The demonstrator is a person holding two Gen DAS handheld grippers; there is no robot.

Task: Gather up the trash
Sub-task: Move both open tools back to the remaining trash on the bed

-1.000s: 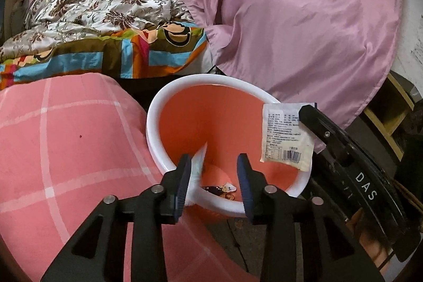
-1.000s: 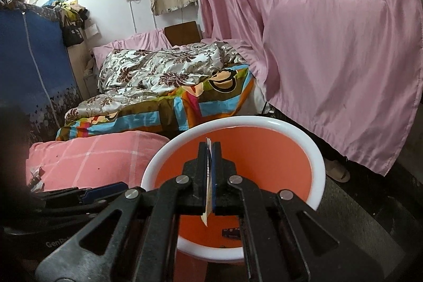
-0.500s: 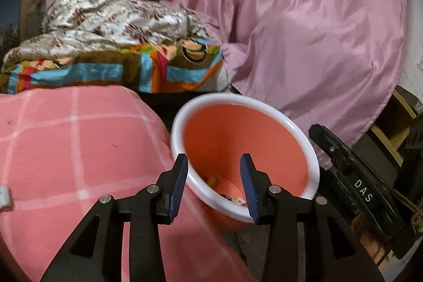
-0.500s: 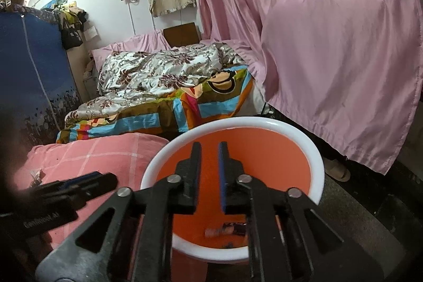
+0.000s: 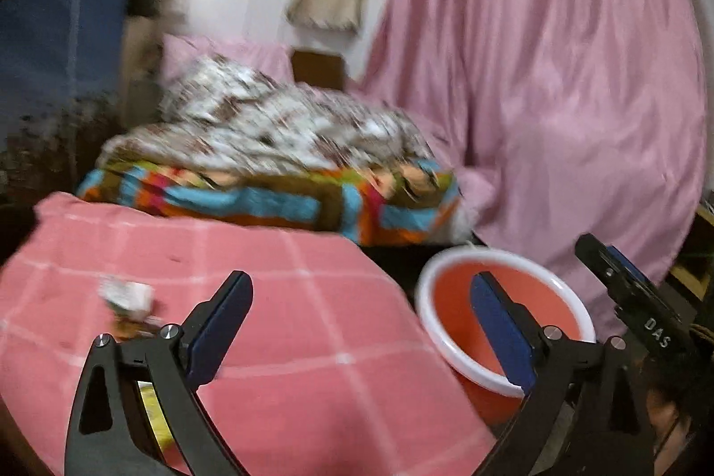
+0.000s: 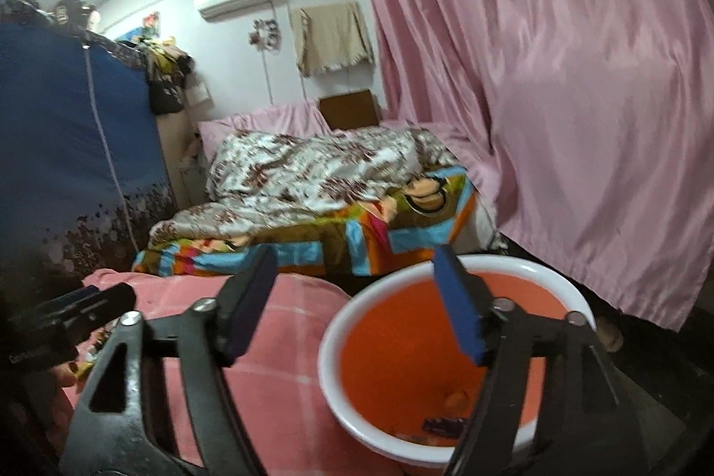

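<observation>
The left gripper [image 5: 361, 324] has its jaws spread wide and holds nothing; it hangs above the pink checked blanket [image 5: 276, 342]. A small crumpled wrapper [image 5: 127, 297] lies on this blanket, to the left of the gripper. The right gripper [image 6: 357, 297] is also wide apart and empty, above the left edge of the orange bin [image 6: 339, 346] with a white rim. Some small trash pieces [image 6: 446, 424] lie at the bin's bottom.
</observation>
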